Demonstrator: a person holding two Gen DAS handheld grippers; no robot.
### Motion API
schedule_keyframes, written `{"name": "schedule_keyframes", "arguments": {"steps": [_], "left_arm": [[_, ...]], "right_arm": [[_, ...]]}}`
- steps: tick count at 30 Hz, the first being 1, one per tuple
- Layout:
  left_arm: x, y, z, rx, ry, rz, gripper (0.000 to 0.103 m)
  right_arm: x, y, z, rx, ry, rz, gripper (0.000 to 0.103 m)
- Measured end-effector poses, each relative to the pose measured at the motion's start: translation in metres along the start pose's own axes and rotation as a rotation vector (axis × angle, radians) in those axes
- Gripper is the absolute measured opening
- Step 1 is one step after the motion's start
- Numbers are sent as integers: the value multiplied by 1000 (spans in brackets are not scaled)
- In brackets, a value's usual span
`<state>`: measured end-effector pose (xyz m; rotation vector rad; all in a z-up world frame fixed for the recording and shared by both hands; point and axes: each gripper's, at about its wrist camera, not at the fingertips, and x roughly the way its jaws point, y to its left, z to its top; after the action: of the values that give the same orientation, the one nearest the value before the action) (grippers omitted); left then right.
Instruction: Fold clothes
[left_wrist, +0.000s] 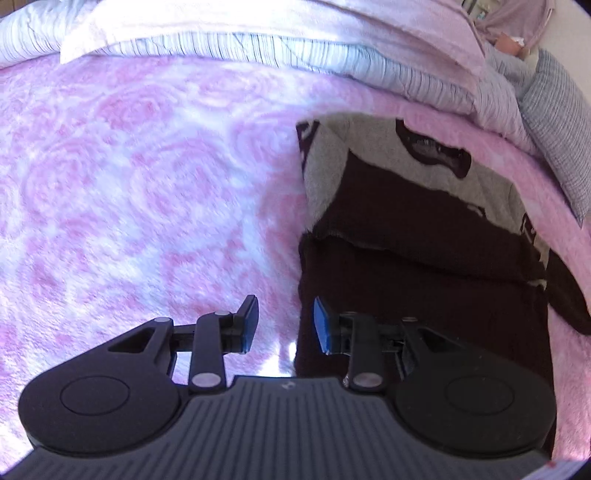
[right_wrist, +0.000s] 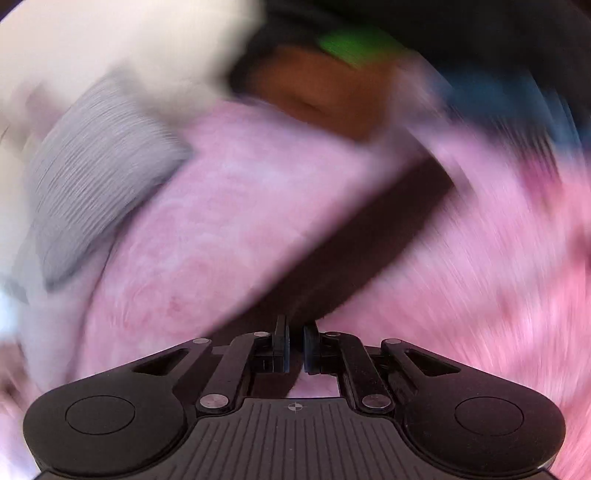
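Observation:
A dark brown and beige patterned garment (left_wrist: 417, 236) lies partly folded on the pink rose-patterned blanket (left_wrist: 129, 192), right of centre in the left wrist view. My left gripper (left_wrist: 285, 323) hangs open over the garment's left edge, with nothing between its blue pads. The right wrist view is heavily motion-blurred. In it, my right gripper (right_wrist: 295, 341) is shut on a dark brown strip of the garment (right_wrist: 354, 247) that stretches up to the right over the pink blanket (right_wrist: 229, 206).
A striped white quilt (left_wrist: 229, 48) and a pale pink cover lie piled along the far side. A grey striped pillow (left_wrist: 557, 122) sits far right, the same grey pillow (right_wrist: 96, 162) at left in the right view. Blurred brown, green and blue shapes (right_wrist: 332, 85) show above.

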<state>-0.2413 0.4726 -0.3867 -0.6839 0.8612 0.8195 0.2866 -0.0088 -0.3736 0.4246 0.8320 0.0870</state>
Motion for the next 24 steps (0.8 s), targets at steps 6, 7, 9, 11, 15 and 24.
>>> {"name": "schedule_keyframes", "arguments": {"steps": [6,7,9,11,15,24], "left_arm": [[-10,17,1,-67,-35,19,27],[-10,20,0,-85,-37,15,27],[-12,25,-2,-115,-39,4,27],[-13,29,-6,-130,-40,0,27],[-9,37,-13,-167,-17,-1,27],[12,44,-11,-188,12,-54,27]], "right_arm": [[-65,192,-51,-620,-189,198,3],[-81,222,-77,-736,-208,274,3],[-116,264,-133,-930,-252,424,3],[-140,290,-192,-1111,-233,591,4],[-147,306,-313,-1472,-22,628,50],[-92,218,-319,-1531,145,356,54]]}}
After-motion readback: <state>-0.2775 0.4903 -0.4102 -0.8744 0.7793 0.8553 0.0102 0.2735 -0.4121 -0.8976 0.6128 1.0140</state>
